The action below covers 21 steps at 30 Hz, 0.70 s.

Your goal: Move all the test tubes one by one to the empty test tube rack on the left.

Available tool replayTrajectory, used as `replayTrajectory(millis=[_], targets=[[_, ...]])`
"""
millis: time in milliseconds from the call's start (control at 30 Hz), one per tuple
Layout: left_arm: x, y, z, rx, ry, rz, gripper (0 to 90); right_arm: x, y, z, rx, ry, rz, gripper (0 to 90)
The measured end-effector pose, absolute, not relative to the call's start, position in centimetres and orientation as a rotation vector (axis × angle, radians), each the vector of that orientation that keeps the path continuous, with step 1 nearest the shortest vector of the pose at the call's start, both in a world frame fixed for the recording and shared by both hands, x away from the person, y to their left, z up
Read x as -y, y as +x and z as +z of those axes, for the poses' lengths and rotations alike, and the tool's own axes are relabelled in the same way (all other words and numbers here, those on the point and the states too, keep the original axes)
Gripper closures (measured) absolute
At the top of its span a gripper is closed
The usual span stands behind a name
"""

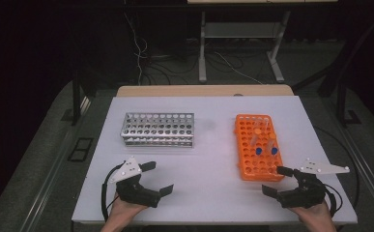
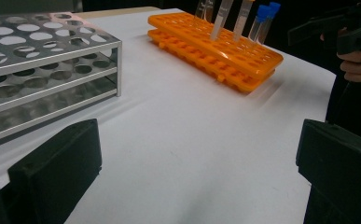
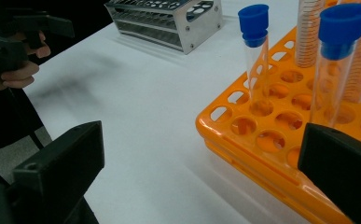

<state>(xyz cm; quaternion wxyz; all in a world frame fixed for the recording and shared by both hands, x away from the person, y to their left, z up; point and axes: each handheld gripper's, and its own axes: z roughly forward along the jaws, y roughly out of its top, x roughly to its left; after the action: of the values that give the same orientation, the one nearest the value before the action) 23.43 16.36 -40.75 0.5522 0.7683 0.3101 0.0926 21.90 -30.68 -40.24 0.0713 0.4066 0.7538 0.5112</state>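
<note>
- Left gripper (image 1: 156, 178), at 7 o'clock on the matte white worktop (image 1: 204, 193): black fingers released, nothing between.
- Perforated steel rack (image 1: 158, 129), 11 o'clock.
- Glossy orange plastic rack (image 1: 257, 146), 2 o'clock, holds blue-capped tubes (image 1: 266, 151); their printed graduations probably unreadable.
- Right gripper (image 1: 275, 180), 5 o'clock: released, empty.

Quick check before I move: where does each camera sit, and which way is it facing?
High view: above the near edge, facing forward and down on the white table; both hands, left gripper, right gripper.
Left gripper view: looks past its open fingers toward the orange rack.
Right gripper view: beside the orange rack, facing the metal rack.
All share both racks.
</note>
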Motion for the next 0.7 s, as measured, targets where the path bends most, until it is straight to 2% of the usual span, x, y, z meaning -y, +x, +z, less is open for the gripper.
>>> replayTrajectory(millis=[700], targets=[[-16.96,23.90,-40.96,-0.764,1.805,0.213,0.0,30.97,21.92,-40.01,-2.269,1.238,1.495,0.1]])
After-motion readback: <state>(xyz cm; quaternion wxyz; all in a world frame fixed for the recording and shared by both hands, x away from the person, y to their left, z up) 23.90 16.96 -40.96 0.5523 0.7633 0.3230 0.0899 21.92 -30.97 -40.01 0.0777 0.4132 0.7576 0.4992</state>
